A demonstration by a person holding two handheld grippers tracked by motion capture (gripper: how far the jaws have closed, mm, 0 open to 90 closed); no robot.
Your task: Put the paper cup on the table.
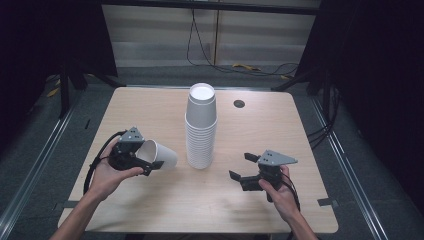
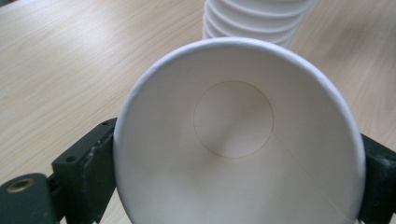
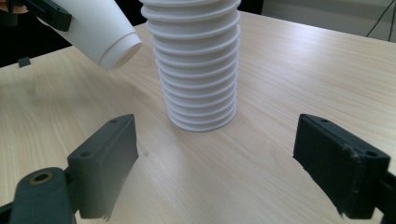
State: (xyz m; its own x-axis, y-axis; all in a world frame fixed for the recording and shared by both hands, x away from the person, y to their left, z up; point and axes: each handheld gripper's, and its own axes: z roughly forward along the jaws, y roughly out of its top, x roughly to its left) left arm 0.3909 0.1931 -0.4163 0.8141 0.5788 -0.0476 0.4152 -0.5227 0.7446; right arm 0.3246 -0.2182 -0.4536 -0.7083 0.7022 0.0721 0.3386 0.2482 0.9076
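A tall stack of white paper cups (image 1: pixel 201 130) stands upside down in the middle of the wooden table (image 1: pixel 150 110). Left of it my left gripper (image 1: pixel 147 159) is shut on a single white paper cup (image 1: pixel 162 156), held on its side above the table with its bottom toward the stack. In the left gripper view the cup's open mouth (image 2: pixel 238 135) faces the camera with a jaw on each side of the rim. My right gripper (image 1: pixel 241 167) is open at the stack's right, low over the table, nothing between its jaws. Its view shows the stack (image 3: pixel 196 70) and the held cup (image 3: pixel 100 32).
A round cable hole (image 1: pixel 239 104) sits in the table top at the back right. Bare wood lies in front of the stack and along both sides. Cables (image 1: pixel 210 60) run across the floor behind the table, and dark curtains hang left and right.
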